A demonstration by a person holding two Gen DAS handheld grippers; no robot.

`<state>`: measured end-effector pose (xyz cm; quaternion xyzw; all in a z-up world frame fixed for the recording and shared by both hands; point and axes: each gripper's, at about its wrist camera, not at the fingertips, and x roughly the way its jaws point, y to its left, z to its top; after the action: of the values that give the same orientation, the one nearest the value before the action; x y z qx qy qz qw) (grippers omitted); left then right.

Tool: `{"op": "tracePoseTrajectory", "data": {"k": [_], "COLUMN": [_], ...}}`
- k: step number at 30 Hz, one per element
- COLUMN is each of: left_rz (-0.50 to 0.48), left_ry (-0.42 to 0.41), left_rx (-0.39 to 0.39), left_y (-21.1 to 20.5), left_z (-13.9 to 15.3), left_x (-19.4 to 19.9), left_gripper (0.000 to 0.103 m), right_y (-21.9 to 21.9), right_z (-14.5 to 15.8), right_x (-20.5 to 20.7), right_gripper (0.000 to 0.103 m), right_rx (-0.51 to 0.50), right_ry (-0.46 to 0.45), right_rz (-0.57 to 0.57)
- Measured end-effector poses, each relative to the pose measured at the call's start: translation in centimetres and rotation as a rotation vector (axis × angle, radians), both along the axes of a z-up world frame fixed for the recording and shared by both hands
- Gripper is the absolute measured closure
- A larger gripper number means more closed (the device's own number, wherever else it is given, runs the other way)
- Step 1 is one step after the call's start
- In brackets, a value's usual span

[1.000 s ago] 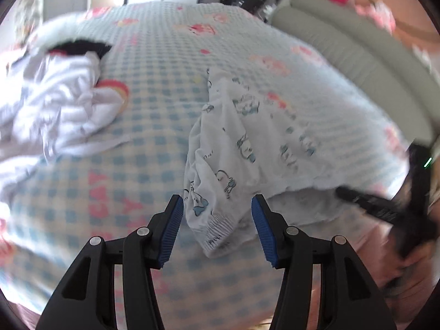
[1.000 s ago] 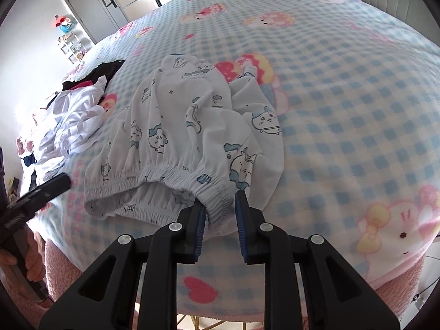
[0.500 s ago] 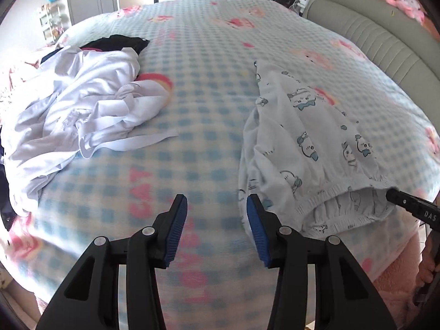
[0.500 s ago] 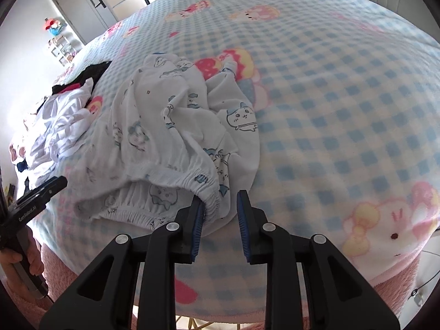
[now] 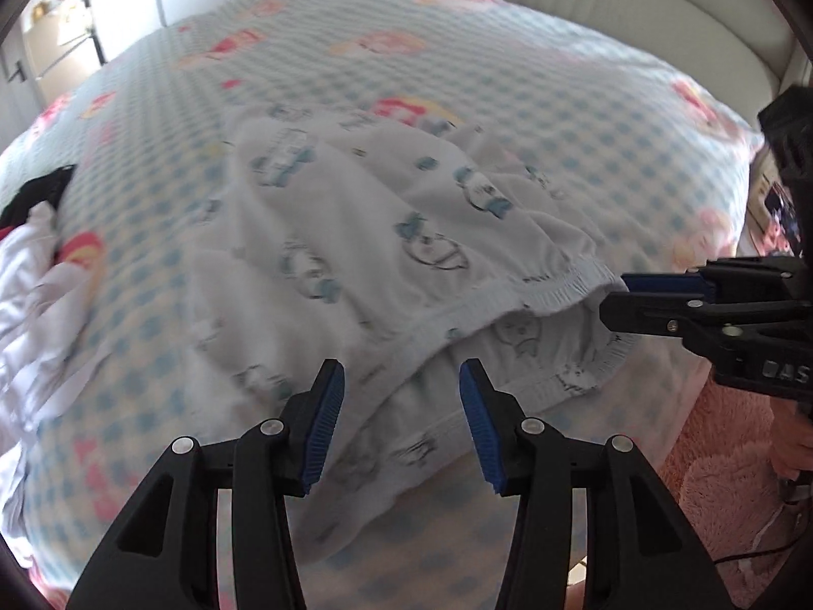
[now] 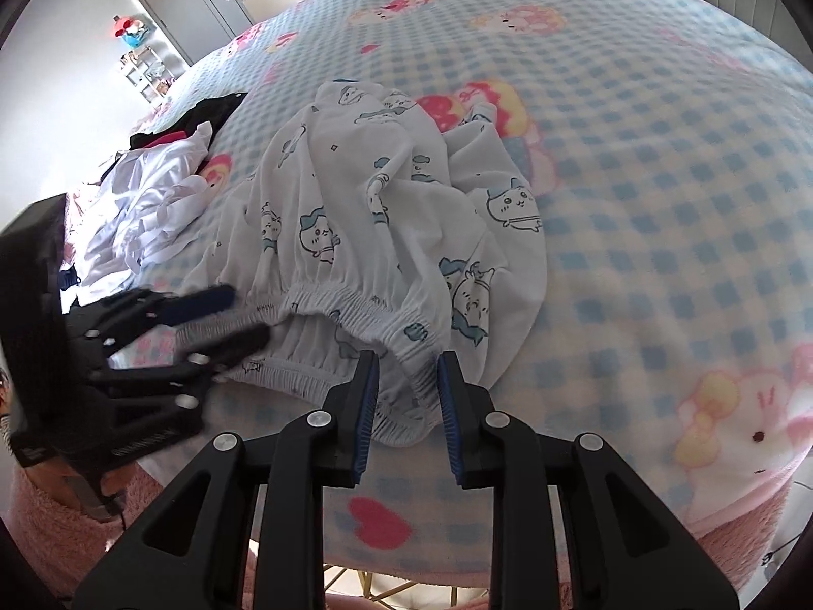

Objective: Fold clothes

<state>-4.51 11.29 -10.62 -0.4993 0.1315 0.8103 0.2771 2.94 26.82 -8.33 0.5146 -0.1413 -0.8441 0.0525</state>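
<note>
White pyjama shorts with blue cartoon prints (image 6: 386,213) lie crumpled on the checked bed, elastic waistband toward me at the bed's near edge; they also show in the left wrist view (image 5: 386,254). My right gripper (image 6: 406,386) is open, its jaws on either side of the waistband's right end without pinching it. It shows from the side in the left wrist view (image 5: 617,297). My left gripper (image 5: 401,406) is open over the waistband's left part; in the right wrist view it appears blurred (image 6: 223,315) at the band's left end.
A heap of white and black clothes (image 6: 152,193) lies on the bed to the left. The blue-checked blanket (image 6: 660,178) with pink cartoon figures covers the bed. A padded grey headboard (image 5: 635,10) runs along the far right. Pink fluffy rug (image 5: 726,457) lies below the bed edge.
My right gripper opened and released the waistband. My left gripper swung from the bare blanket rightwards to the waistband's left part, staying open.
</note>
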Motion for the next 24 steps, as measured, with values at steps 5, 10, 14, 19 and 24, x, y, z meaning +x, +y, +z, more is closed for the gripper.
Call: {"op": "tracePoseTrajectory", "data": {"k": [5, 10, 14, 19, 24], "left_rz": [0.093, 0.280, 0.362, 0.450, 0.573], "left_ry": [-0.015, 0.036, 0.091, 0.206, 0.256], "left_rx": [-0.018, 0.048, 0.084, 0.119, 0.155], "left_y": [0.2, -4.2, -7.6, -10.5, -14.1], "left_z": [-1.1, 1.1, 3.5, 6.9, 8.2], "left_x": [-1.2, -1.9, -1.6, -0.1, 1.2], "left_gripper": [0.073, 0.095, 0.096, 0.097, 0.097], "right_y": [-0.4, -1.6, -3.4, -4.8, -5.6], "right_z": [0.0, -0.8, -1.8, -2.2, -2.4], "right_x": [0.0, -0.2, -0.4, -0.5, -0.5], "right_gripper": [0.080, 0.079, 0.079, 0.078, 0.072], "right_rx": [-0.002, 0.000, 0.011, 0.033, 0.062], "right_ry": [-0.009, -0.047, -0.074, -0.077, -0.069], "right_rz": [0.015, 0.083, 0.133, 0.153, 0.161]}}
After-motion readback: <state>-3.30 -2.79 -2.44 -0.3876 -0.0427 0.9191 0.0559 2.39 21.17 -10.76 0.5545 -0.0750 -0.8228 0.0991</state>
